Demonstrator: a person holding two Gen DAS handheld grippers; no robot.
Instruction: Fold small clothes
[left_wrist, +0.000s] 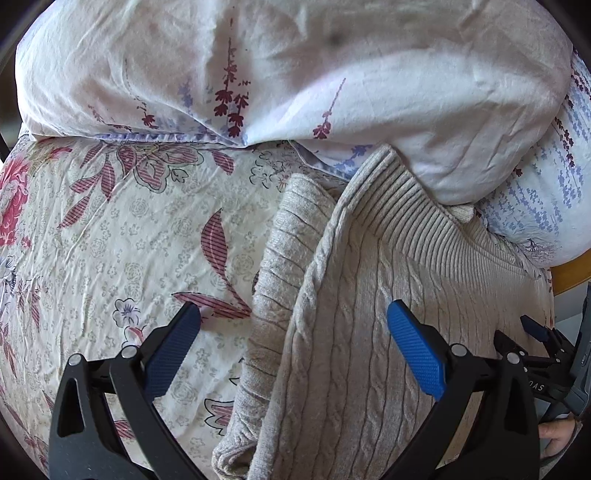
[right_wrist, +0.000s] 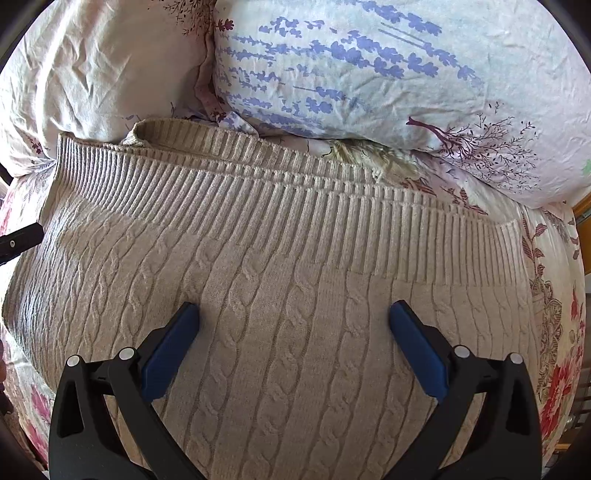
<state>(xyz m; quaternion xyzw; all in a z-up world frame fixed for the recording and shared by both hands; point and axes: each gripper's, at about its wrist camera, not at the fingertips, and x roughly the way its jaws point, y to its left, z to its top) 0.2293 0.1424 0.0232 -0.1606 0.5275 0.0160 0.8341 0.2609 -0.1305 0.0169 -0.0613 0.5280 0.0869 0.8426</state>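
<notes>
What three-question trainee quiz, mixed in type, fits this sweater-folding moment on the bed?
1. True or false: the left gripper is clamped on the beige cable-knit sweater.
2. Multiple choice: the sweater's ribbed hem lies nearest to A) the white pillows printed with purple sprigs, B) a wooden chair, C) a laundry basket.
3. Fill in: the right gripper hangs over the sweater with jaws ____.

Key: 1 false, both jaws stand apart; 2 A; 3 open.

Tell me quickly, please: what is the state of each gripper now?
Left gripper: open, holding nothing, over the edge of the beige sweater.
Right gripper: open, holding nothing, above the sweater.
</notes>
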